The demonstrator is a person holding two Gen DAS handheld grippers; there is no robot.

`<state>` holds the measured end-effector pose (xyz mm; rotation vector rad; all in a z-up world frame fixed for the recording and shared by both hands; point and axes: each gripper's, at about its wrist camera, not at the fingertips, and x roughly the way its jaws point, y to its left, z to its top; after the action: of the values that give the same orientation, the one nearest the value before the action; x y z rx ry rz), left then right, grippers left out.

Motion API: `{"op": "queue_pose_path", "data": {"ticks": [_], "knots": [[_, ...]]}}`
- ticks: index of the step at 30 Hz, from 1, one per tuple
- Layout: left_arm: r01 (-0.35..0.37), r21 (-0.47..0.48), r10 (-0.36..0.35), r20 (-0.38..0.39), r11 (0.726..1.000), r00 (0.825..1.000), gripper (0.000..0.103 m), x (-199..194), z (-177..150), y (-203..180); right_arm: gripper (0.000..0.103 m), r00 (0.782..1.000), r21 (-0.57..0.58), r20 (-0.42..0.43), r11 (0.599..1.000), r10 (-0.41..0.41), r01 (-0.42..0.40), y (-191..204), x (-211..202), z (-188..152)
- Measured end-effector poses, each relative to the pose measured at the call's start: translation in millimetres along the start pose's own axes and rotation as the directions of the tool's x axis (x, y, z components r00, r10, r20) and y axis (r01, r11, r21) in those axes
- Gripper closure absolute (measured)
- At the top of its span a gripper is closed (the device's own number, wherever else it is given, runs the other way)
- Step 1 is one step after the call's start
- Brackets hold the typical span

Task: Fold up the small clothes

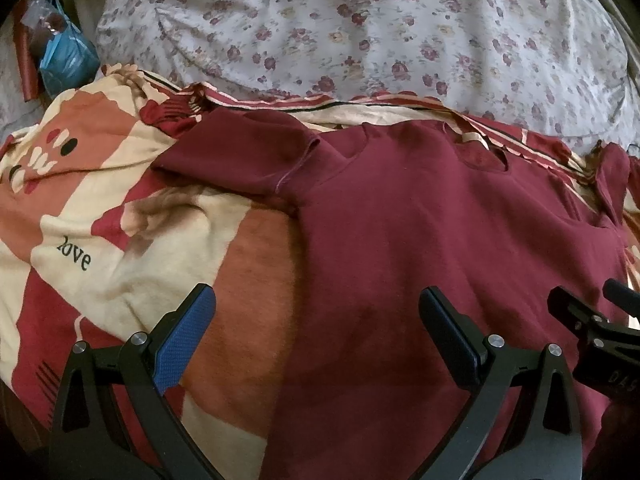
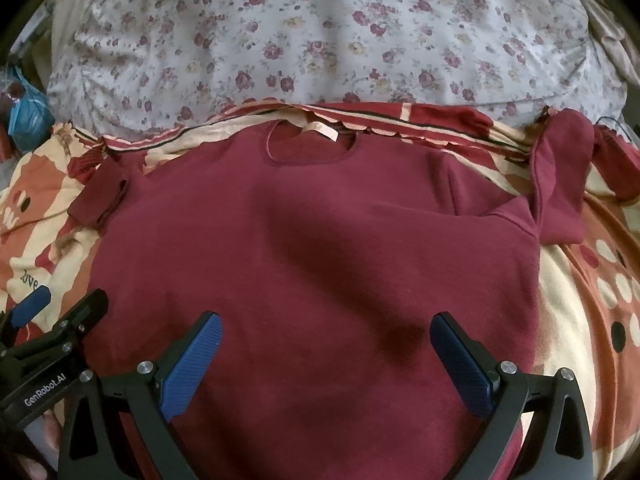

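Jaws of both the left gripper [image 1: 318, 320] and right gripper [image 2: 326, 346] gape empty over the maroon fleece sweatshirt [image 2: 312, 264] spread on the patterned red-and-cream bedspread [image 1: 120, 240], where a deep pinch could snag that loose cover too.

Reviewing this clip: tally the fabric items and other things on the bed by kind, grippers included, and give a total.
Garments: 1, a maroon short-sleeved knit top spread flat.
Bed covers: 2, a cream, red and orange patterned blanket and a white floral quilt.
Bags: 1, a blue plastic bag.
Grippers: 2, left gripper and right gripper, both open.
Total: 6.
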<state>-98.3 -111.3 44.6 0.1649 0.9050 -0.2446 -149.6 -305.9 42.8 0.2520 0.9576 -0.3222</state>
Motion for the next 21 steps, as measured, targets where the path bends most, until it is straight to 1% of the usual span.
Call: {"op": "queue_pose_path", "data": {"ticks": [7,17,19,21], "knots": [[0.0,-0.001,0.0,-0.003,1.0,1.0,0.001,2,2,2,0.0,1.0,-0.014,0.005,1.0,0.004,-0.004,3,2,-1],[0.0,-0.008,0.0,0.005,1.0,1.0,0.001,4,4,7,0.0,1.0,-0.014,-0.01,1.0,0.01,-0.01,4,6,0],[-0.017,-0.009,0.017,-0.007,1.0,1.0,0.001,7,4,9,0.0,1.0,-0.007,-0.024,1.0,0.019,-0.019,5,8,2],[-0.008,-0.029,0.007,-0.014,1.0,1.0,0.001,7,4,13,0.0,1.0,-0.01,-0.01,1.0,0.026,-0.026,6,5,2]]}}
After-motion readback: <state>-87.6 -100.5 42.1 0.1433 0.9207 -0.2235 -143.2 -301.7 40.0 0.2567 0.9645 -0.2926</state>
